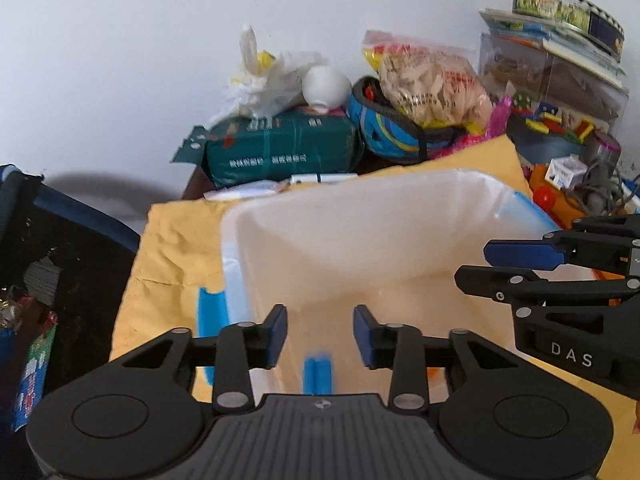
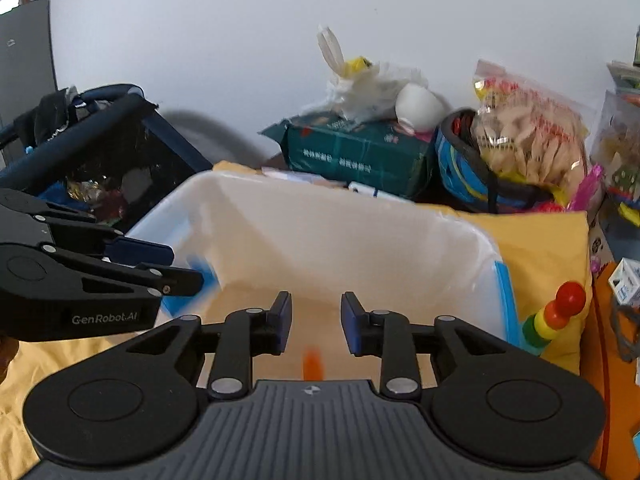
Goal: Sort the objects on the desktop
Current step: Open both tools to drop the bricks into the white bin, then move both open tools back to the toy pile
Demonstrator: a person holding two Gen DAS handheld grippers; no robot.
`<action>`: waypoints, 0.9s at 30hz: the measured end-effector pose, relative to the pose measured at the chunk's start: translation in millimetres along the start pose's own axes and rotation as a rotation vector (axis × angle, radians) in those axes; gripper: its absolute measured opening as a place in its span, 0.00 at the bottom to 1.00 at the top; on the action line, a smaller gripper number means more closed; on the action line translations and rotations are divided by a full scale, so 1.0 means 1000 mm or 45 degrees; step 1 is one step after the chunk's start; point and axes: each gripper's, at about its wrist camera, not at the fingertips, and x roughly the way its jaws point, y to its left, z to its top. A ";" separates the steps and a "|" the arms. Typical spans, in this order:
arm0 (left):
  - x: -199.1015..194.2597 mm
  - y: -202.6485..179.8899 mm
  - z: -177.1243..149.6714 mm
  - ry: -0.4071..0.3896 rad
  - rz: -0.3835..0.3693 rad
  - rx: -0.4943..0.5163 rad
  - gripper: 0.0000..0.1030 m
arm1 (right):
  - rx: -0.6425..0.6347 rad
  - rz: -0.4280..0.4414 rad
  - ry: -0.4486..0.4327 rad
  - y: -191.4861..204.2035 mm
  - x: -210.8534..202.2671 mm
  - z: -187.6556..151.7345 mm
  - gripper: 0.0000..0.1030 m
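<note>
A translucent white plastic bin [image 1: 400,184] [image 2: 320,194] with blue clips sits on a yellow cloth [image 1: 176,248]. My left gripper [image 1: 320,336] hovers over its near side, open, pads touching nothing. A blurred blue piece [image 1: 318,374] shows below the gap, inside the bin. My right gripper [image 2: 314,322] is over the same bin, open, with a blurred orange piece [image 2: 311,364] under its gap. Each gripper shows in the other's view: the right gripper [image 1: 476,264] at the right edge, the left gripper [image 2: 188,266] at the left edge.
A dark mesh basket [image 1: 80,240] [image 2: 120,152] with wrappers stands left of the bin. Behind it are a green pack [image 1: 280,148], a white bag [image 1: 264,80], a blue helmet [image 1: 384,128] and a snack bag [image 1: 432,84]. A colourful stacking toy [image 2: 556,312] stands at the right.
</note>
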 end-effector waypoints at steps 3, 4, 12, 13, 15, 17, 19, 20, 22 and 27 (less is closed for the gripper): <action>-0.023 -0.001 0.000 -0.070 -0.009 -0.004 0.52 | -0.035 -0.018 -0.060 0.007 -0.016 0.003 0.31; -0.034 -0.002 -0.003 -0.093 -0.005 -0.004 0.60 | -0.037 -0.020 -0.081 0.009 -0.020 0.005 0.35; -0.087 -0.007 -0.061 -0.081 -0.122 -0.079 0.65 | 0.001 0.064 -0.201 0.020 -0.079 -0.012 0.62; -0.090 -0.006 -0.072 -0.068 -0.138 -0.085 0.65 | 0.006 0.080 -0.196 0.022 -0.085 -0.019 0.65; -0.090 -0.007 -0.096 -0.013 -0.124 -0.078 0.65 | 0.014 0.103 -0.176 0.026 -0.096 -0.037 0.69; -0.087 -0.008 -0.119 0.064 -0.118 -0.071 0.65 | 0.005 0.107 -0.138 0.033 -0.102 -0.059 0.70; -0.087 -0.010 -0.142 0.104 -0.131 -0.070 0.65 | 0.002 0.098 -0.042 0.036 -0.102 -0.083 0.67; -0.086 -0.011 -0.154 0.128 -0.144 -0.070 0.65 | 0.004 0.104 0.025 0.038 -0.099 -0.095 0.61; -0.085 -0.014 -0.171 0.182 -0.171 -0.087 0.65 | 0.035 0.132 0.099 0.038 -0.098 -0.118 0.55; -0.078 -0.031 -0.202 0.295 -0.231 -0.034 0.64 | -0.059 0.125 0.270 0.052 -0.094 -0.163 0.46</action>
